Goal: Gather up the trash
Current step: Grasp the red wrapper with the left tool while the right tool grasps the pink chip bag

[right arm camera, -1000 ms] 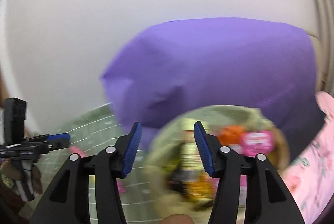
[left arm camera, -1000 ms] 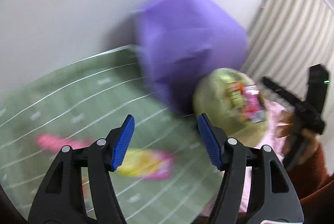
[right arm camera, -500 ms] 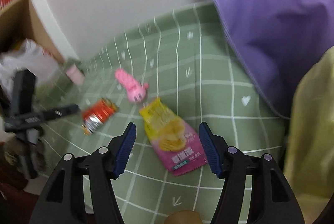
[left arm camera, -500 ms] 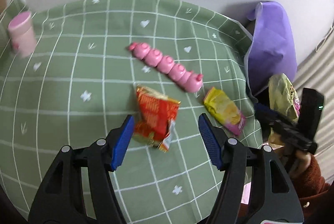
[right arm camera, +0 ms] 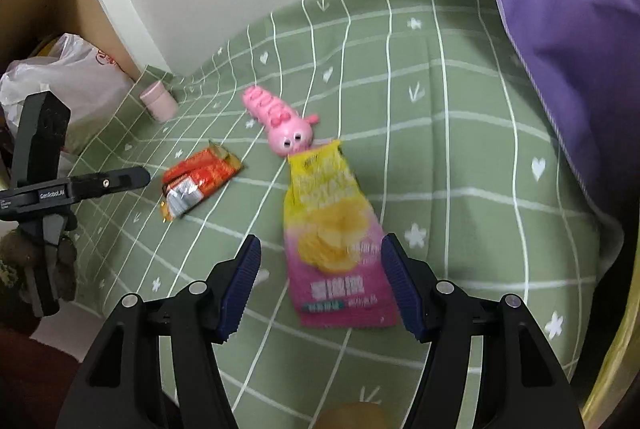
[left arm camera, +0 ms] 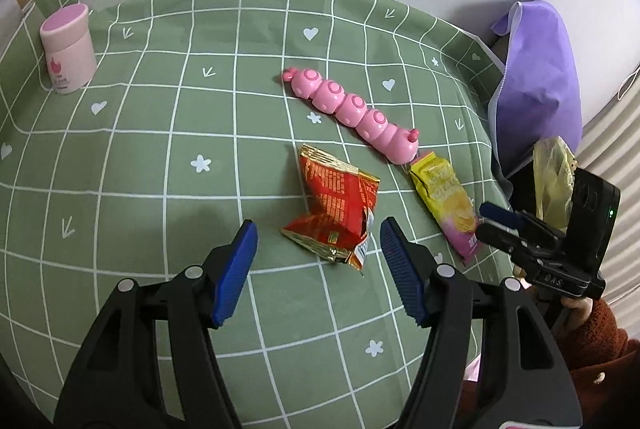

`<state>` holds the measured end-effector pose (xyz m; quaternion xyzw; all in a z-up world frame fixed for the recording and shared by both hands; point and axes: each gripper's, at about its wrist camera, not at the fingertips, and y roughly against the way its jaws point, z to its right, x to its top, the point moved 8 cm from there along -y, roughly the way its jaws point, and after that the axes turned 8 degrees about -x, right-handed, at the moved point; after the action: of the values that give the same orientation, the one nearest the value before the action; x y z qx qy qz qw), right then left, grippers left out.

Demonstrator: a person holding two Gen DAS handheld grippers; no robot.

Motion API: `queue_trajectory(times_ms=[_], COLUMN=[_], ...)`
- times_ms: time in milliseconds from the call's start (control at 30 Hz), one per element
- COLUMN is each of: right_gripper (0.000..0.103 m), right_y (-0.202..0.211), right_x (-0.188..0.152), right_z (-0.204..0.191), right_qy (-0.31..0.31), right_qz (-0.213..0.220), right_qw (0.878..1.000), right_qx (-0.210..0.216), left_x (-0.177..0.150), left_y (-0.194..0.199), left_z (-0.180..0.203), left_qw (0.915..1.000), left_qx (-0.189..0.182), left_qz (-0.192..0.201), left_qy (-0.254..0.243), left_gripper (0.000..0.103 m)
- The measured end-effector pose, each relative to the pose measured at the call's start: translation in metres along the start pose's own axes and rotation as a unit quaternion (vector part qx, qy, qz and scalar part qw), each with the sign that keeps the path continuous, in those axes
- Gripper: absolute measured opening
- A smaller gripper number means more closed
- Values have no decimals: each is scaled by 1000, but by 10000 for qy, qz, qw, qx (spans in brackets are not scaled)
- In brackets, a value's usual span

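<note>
Two open grippers above snack wrappers on a green checked cloth.

The left gripper (left arm camera: 318, 261) hangs with its jaws wide and empty, the crumpled red wrapper (left arm camera: 336, 207) lying on the cloth (left arm camera: 160, 157) just beyond them. The right gripper (right arm camera: 320, 277) also has its jaws wide, with the near end of the yellow-and-pink chip bag (right arm camera: 332, 241) flat between them, untouched. A pink caterpillar toy (left arm camera: 352, 113) lies just beyond both wrappers, its head touching the chip bag's far end. A closed pink jar (left arm camera: 68, 49) stands upright at the far left; its contents are hidden. At the right edge a purple bag (left arm camera: 536, 85) slumps beside a yellowish plastic bag (left arm camera: 554, 177); what either holds cannot be told.
</note>
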<state>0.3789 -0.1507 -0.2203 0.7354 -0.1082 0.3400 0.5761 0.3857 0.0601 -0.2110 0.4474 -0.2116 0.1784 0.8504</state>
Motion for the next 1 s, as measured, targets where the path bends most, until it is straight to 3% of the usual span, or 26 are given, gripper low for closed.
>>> queue_trajectory(times_ms=[133,533,600,767,1000], right_gripper=[59,60,55,25,21], right_y=[-16,-28,-27,-9,43], right_x=[5,-7,-7,-5,16], right_z=[1,3,2,3,15], right_qy=[328,281,420,375,-142], right_qz=[-96,-124,-110,103,576], right_qw=[9990,9989,9978,9976,9966], right_qx=[-303,-366,-507,-571,-565], left_x=[0,-3,-5,-7,1], left_y=[-1,7,7,7,-10], left_z=[1,-1,-1,10,26], left_qw=[10000,9999,9999,9994,9954], left_qx=[28,131,126,-3,81], left_qz=[-2,51,22,-23,-74], left_qy=[-44,-81,-105,-357,-949], left_gripper=[61,61,61,61,67])
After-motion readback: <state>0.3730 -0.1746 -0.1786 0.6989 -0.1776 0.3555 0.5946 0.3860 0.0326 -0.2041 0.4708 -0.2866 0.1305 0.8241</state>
